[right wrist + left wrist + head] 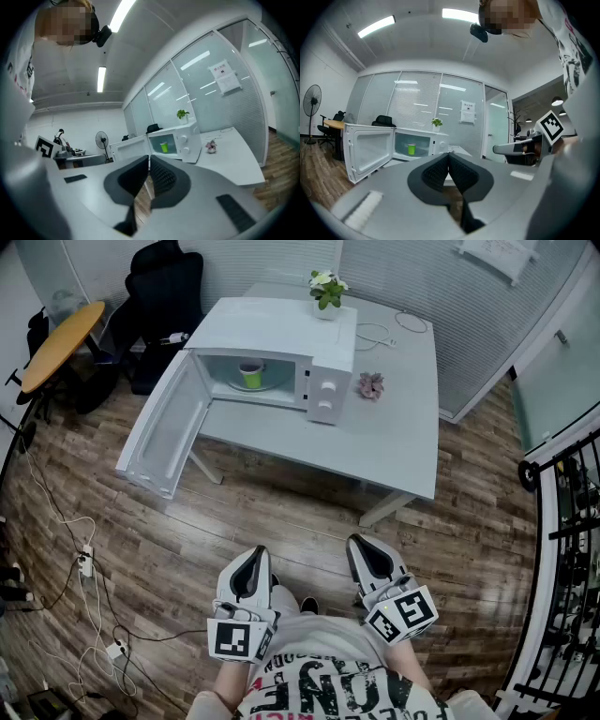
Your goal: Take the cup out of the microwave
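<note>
Cup (251, 374) stands upright, long axis vertical, inside the open microwave (323, 338) at the left end of the table (403, 442). The door (167, 432) hangs out past the table's left edge. We hold our 2 grippers side by side and roughly level, well short of the table's near edge and pointing toward it. Left gripper (254, 557) and right gripper (362, 546) both have their jaws pressed together on nothing.
</note>
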Available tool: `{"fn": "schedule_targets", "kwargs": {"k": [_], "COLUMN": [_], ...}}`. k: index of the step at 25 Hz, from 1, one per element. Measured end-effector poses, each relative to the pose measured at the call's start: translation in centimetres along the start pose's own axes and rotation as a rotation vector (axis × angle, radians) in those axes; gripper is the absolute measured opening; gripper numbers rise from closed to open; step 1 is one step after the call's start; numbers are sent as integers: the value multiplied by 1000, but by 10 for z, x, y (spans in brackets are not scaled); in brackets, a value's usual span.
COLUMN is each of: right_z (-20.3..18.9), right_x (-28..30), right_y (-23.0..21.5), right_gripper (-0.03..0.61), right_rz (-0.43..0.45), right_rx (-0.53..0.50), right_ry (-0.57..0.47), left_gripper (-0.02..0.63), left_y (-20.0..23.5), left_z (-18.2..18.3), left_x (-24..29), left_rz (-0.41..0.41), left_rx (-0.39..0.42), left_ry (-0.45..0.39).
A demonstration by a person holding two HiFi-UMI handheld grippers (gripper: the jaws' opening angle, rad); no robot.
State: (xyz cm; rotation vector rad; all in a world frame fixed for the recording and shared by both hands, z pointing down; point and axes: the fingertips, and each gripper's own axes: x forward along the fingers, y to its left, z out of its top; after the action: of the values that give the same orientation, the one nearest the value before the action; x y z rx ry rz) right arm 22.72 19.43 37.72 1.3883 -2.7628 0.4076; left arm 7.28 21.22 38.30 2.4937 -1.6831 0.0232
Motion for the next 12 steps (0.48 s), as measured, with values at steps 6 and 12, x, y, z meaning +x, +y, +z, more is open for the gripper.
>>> {"fn": "schedule_targets", "kwargs": {"k": [6,12], "right_z": [-6,-15], "right_x": [-28,-39], "right_y": [12,39], "right_gripper": [21,21], "right_rz": [18,24], "right_rx": [-9,-2], "right_ry": [17,28], "left_gripper": [14,14], "left_y": [-22,-32], "left_z": [-1,-4], "left_x": [-24,-50], "left_rz": [28,20], "left_rx": [29,86], "left_ry": [-19,4]}}
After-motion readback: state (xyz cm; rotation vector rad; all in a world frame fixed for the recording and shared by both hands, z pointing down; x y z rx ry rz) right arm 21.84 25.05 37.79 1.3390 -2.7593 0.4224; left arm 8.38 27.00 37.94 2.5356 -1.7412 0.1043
